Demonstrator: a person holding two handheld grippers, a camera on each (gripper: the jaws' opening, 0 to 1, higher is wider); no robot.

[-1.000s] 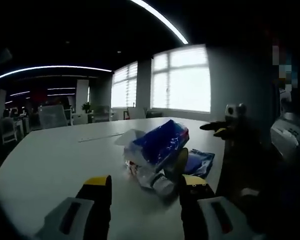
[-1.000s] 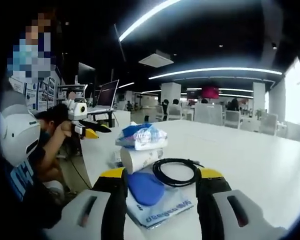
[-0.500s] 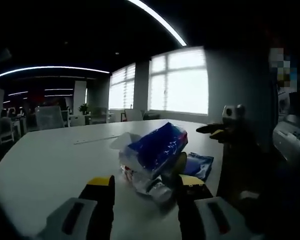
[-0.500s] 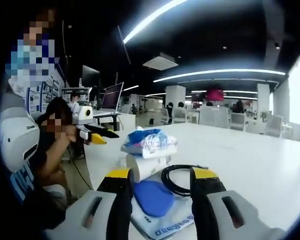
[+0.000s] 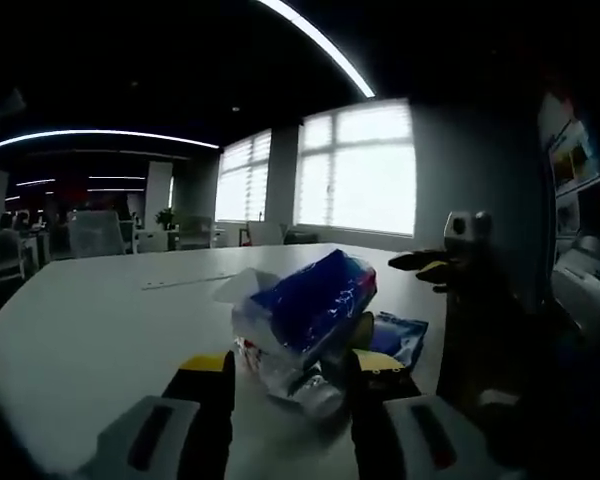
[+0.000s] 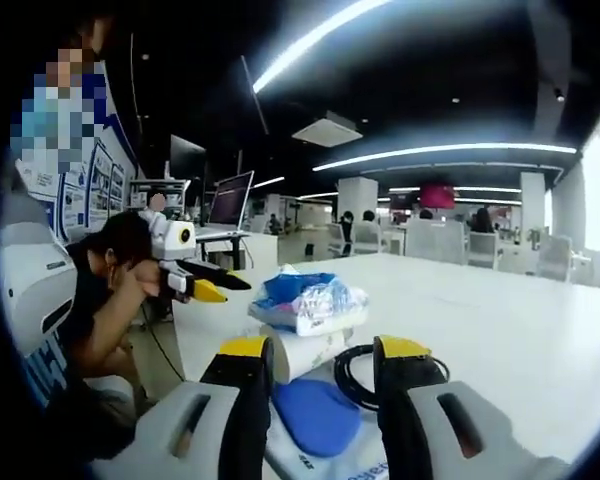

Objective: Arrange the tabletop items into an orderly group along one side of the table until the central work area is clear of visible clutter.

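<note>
In your left gripper view, your left gripper sits low over the white table, its yellow-tipped black jaws standing a narrow gap apart with nothing clamped between them; the crinkled bottom edge of the pile shows in that gap, just beyond the tips. That pile is a soft blue plastic pack with glossy, wrinkled film, lying tilted on top of clear and white wrapping. Just beside it on the right lies a flat blue pouch near the table's edge. Your other tool, the right gripper, comes in from the right with dark jaws and a yellow tip, hanging above the table edge; from here you cannot tell how far its jaws are parted. This side also gives you the bright windows behind the table. In your right gripper view, your right gripper's own jaws rise around a smooth, rounded blue pad lying on a flat printed packet; the jaws are parted narrowly and grip nothing that you can see. Here you get what the other view hides: a coiled black cable, thin and glossy, lying just behind the right jaw, and a white paper roll on its side under the blue pack. The left gripper hangs at the left, jaws pointed toward the pack, held by a person's hand.
</note>
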